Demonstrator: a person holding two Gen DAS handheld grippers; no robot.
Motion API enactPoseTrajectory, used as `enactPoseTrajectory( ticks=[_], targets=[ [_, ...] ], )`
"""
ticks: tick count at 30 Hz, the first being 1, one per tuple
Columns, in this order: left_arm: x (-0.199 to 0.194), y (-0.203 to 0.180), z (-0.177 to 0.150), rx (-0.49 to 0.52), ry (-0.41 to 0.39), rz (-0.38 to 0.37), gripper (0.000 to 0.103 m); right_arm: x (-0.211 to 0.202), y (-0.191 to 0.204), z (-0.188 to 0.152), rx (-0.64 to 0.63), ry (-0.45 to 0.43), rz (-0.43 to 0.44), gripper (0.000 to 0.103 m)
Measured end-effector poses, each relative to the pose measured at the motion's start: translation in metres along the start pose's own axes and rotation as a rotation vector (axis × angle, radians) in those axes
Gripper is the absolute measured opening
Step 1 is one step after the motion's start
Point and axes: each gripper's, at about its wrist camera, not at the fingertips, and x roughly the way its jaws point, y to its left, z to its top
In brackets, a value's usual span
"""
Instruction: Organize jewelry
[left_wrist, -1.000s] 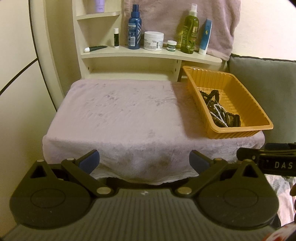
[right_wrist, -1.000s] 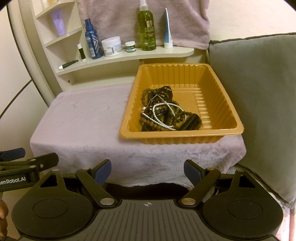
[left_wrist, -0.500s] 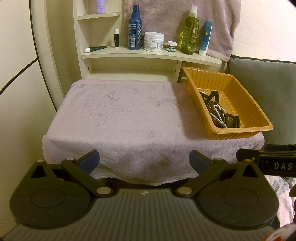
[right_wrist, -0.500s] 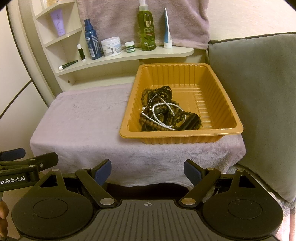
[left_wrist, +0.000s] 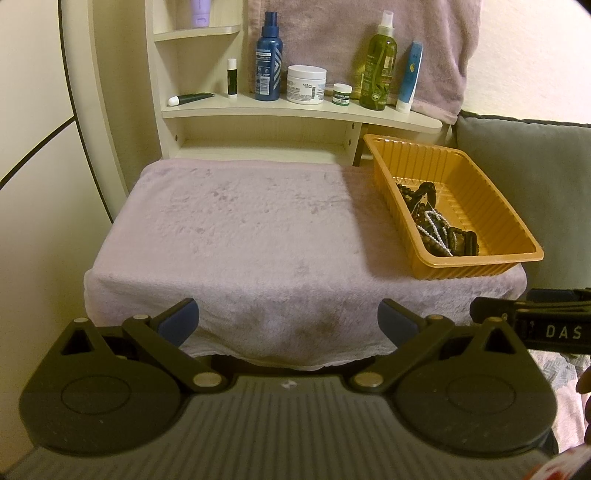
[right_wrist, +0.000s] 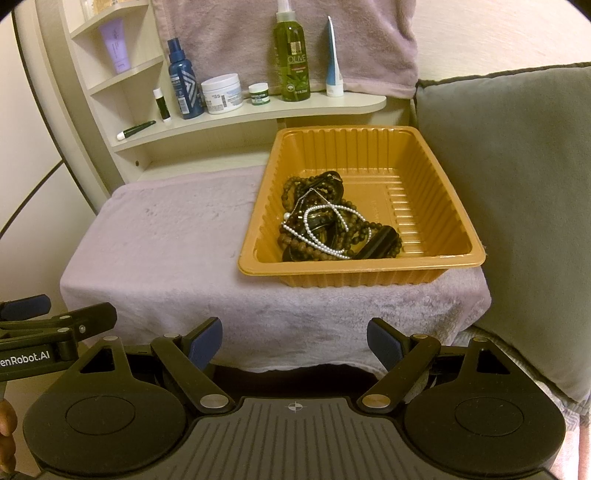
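Orange tray (right_wrist: 436, 258) at the right edge of the towel-covered bench (left_wrist: 240, 229) holds the tangled jewelry (right_wrist: 328, 225): dark beads and a pearl strand. Left tongs (left_wrist: 288, 319) and right tongs (right_wrist: 295, 341) hang spread and empty off the near edge. On the shelf (right_wrist: 258, 110), a green bottle (right_wrist: 291, 59) reads "OLIVE".

Black left gripper (left_wrist: 288, 321), right gripper (right_wrist: 294, 341) (blue pads), brass rivets

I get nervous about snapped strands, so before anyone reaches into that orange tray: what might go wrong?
The white pearl strand lies looped through the dark bead necklaces, so lifting one would likely drag the whole tangle. The orange tray sits at the front edge of the towel-covered table; a snagged pull might tip it off.
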Motion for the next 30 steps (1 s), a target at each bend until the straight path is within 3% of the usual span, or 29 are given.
enactPoseTrajectory(
  ticks=[30],
  targets=[
    [-0.0042,-0.0015,0.0008,-0.011,-0.032,-0.010,0.103,-0.0012,-0.0008,-0.0005,0.001,-0.005,0.005,0.085]
  ],
)
